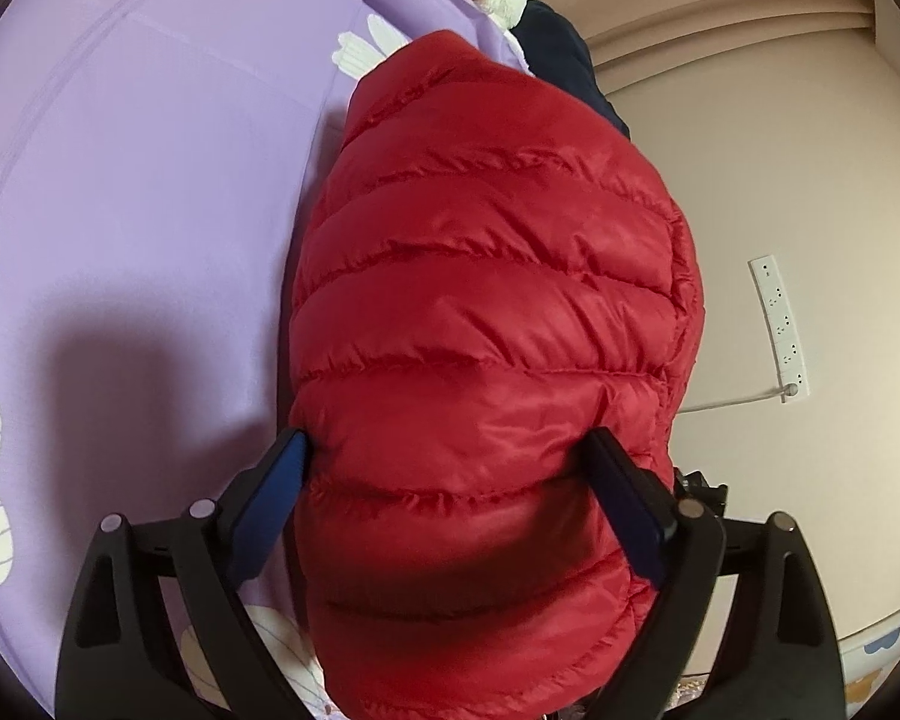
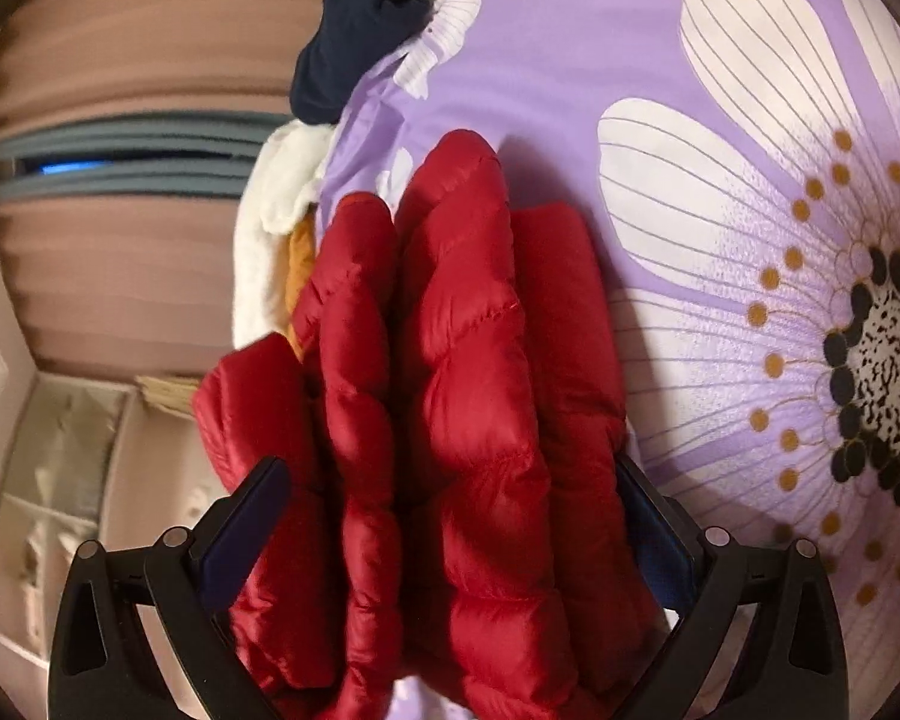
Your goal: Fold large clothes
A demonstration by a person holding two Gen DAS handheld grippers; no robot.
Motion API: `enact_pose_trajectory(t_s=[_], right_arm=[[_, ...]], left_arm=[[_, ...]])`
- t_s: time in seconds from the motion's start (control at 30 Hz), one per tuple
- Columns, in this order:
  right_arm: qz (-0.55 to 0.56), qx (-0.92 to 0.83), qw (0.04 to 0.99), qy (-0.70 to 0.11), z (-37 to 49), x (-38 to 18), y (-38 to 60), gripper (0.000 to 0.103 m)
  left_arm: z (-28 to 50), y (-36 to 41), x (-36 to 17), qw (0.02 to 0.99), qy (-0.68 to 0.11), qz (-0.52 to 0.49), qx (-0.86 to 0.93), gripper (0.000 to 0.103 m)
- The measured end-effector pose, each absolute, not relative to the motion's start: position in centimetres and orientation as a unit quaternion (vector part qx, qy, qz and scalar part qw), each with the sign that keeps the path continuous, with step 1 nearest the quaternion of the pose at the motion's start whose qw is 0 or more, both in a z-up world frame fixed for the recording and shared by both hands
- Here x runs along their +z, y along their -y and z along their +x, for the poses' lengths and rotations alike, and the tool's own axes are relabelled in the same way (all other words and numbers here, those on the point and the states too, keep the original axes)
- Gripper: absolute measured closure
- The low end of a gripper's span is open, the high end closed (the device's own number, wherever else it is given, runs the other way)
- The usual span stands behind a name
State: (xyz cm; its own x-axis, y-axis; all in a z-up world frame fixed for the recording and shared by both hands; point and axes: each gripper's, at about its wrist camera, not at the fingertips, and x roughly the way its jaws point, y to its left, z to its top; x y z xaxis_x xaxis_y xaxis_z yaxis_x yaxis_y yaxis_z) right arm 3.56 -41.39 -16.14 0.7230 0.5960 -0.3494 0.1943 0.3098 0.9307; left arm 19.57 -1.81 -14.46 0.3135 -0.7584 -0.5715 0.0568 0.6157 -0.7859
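Observation:
A red quilted down jacket (image 1: 498,276) lies bundled at the edge of a purple flowered bedsheet (image 1: 150,180). My left gripper (image 1: 447,438) straddles its near end. Both blue pads dent the puffy fabric, which bulges wider beyond the fingertips. In the right wrist view the jacket (image 2: 468,330) shows as several folded layers stacked side by side. My right gripper (image 2: 450,465) stands wide around them, and the layers fill the gap loosely without being pinched. One red flap hangs outside the left finger.
A navy garment (image 2: 360,18), a white fleece (image 2: 270,228) and an orange piece (image 2: 300,264) are piled past the jacket by the bed's edge. The flowered sheet (image 2: 570,60) stretches off to the right. A white power strip (image 1: 780,330) lies on the floor beside the bed.

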Motion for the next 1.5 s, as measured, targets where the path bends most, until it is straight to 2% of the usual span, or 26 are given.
enact_pose_trajectory(t_s=[0.13, 0.5, 1.17, 1.27, 1.5], right_arm=[[0.598, 0.161, 0.713, -0.329, 3.4, -16.0, 41.3, 0.001], [0.487, 0.165, 0.773, -0.372, 4.5, -13.0, 37.1, 0.000], [0.431, 0.133, 0.801, -0.393, 4.5, -12.5, 35.9, 0.000], [0.425, 0.130, 0.808, -0.387, 4.6, -12.3, 35.4, 0.003], [0.403, 0.131, 0.822, -0.380, 4.4, -12.0, 35.1, 0.020]], left_arm=[[19.9, 2.4, -14.6, 0.737, -0.520, -0.333, -0.276, 0.005], [20.2, 4.4, -14.3, 0.757, -0.525, -0.277, -0.273, 0.000], [19.8, 5.7, -13.6, 0.786, -0.524, -0.195, -0.262, 0.001], [19.3, 5.9, -13.3, 0.795, -0.519, -0.178, -0.259, 0.004], [18.8, 6.0, -12.5, 0.814, -0.504, -0.144, -0.250, 0.010]])
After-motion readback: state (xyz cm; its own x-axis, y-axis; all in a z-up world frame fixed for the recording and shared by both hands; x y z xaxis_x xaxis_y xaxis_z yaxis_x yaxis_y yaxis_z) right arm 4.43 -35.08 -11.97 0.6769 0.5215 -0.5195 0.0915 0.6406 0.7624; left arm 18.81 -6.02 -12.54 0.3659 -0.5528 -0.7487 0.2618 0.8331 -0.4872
